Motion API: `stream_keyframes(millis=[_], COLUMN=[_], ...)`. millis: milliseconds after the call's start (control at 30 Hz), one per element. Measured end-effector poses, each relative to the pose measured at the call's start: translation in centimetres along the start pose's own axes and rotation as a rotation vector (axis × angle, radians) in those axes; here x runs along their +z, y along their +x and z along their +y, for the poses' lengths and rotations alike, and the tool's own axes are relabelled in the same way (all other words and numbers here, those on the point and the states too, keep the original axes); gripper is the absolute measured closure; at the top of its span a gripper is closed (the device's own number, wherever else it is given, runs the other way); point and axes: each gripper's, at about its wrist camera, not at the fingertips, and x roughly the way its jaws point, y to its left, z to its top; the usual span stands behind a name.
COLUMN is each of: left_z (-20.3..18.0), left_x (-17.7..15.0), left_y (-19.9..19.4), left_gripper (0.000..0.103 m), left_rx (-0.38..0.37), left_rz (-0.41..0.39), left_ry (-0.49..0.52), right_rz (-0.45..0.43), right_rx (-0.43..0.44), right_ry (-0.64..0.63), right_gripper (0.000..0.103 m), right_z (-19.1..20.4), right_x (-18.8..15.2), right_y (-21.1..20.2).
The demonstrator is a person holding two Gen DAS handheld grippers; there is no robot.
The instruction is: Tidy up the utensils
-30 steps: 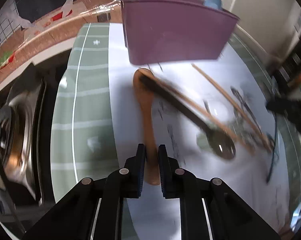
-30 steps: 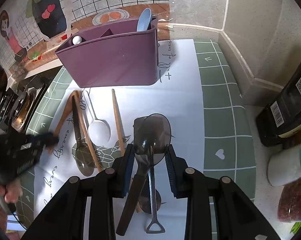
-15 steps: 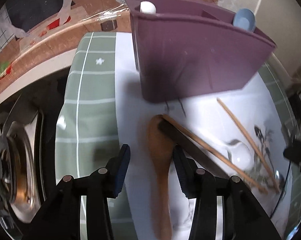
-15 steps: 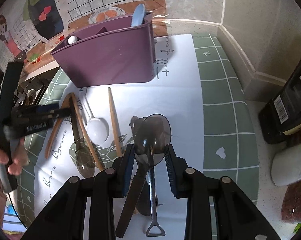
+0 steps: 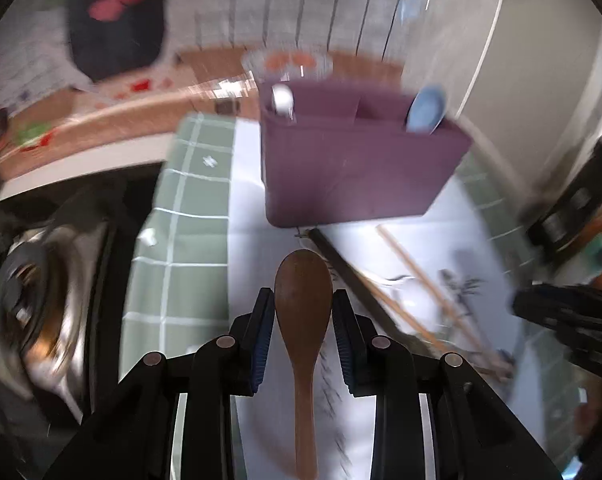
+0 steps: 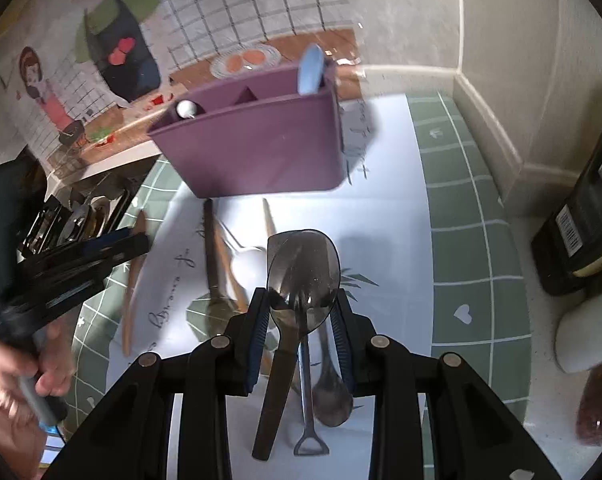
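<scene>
Brown wooden spoon (image 5: 303,304) clamped bowl-up between just-closing left gripper (image 5: 303,322) pads, below purple plastic caddy (image 5: 357,168). Right gripper (image 6: 301,320) clamped on dark translucent spoon (image 6: 303,276). Wooden handle end cut off; left view blurred.

The script on the white mat (image 6: 385,216) is too blurred to read.

I am working in a home kitchen. A stove burner (image 5: 25,296) sits at the edge of the counter beside a green checked mat (image 6: 473,216). A purple utensil caddy (image 6: 261,148) stands against a tiled wall whose backsplash sticker (image 6: 113,44) shows a cartoon cook and a plate of food. Dark bottles (image 6: 589,216) and jars crowd the corner.
</scene>
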Motion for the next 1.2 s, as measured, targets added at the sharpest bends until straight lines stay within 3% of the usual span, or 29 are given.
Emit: stream_keyframes(millis=[167, 667, 867, 1200], left_z=[-0.8, -0.8, -1.3, -0.1], left_x=[-1.5, -2.0, -1.3, -2.4], left_y=[-6.3, -13.8, -15.6, -15.2], left_gripper=[0.073, 0.072, 0.072, 0.072], left_rx=[-0.028, -0.107, -0.109, -0.109], left_rz=[-0.119, -0.272, -0.312, -0.266], left_ry=[-0.017, -0.003, 0.007, -0.018], right_rz=[-0.042, -0.19, -0.243, -0.099], right_rx=[-0.019, -0.039, 0.001, -0.013], right_ry=[-0.045, -0.116, -0.179, -0.149], right_gripper=[0.075, 0.075, 0.075, 0.075], right_z=[2.4, 6.1, 7.0, 5.7], right_x=[-0.4, -0.7, -0.1, -2.8], right_y=[-2.0, -10.0, -12.6, -8.2])
